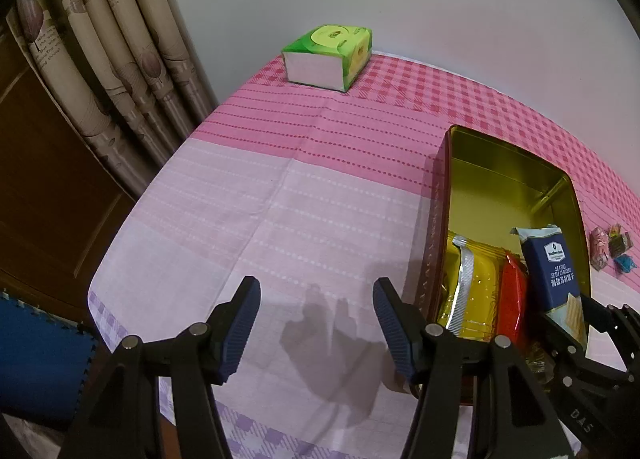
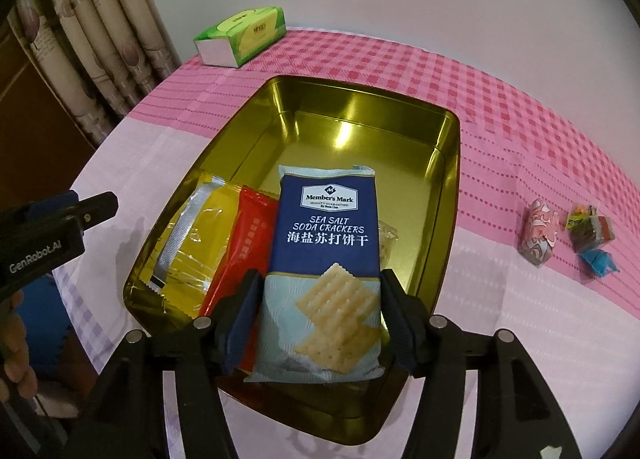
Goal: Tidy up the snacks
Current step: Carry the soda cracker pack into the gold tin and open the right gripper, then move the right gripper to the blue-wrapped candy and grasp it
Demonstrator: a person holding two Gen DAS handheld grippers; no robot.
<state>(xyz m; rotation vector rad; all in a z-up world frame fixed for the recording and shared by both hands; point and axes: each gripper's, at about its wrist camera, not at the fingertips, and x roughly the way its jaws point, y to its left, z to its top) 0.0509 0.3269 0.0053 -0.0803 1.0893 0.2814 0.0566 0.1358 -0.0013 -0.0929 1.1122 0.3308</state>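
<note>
While three packets already lie in the gold tin (image 2: 448, 163), the cracker packet (image 2: 324, 259) is seen between the right gripper's (image 2: 318, 323) loosened jaws; left gripper (image 1: 316, 323) half-open, empty; small sweets (image 2: 568, 235) remain on the counter (image 2: 540, 319).

We find the far half of the tin (image 2: 448, 163) bare; packets (image 2: 224, 243) crowd its near end. Left of the tin the table (image 1: 248, 195) lies open up to the tissue box (image 1: 328, 57). Small sweets (image 2: 576, 235), perhaps four, lie right.
</note>
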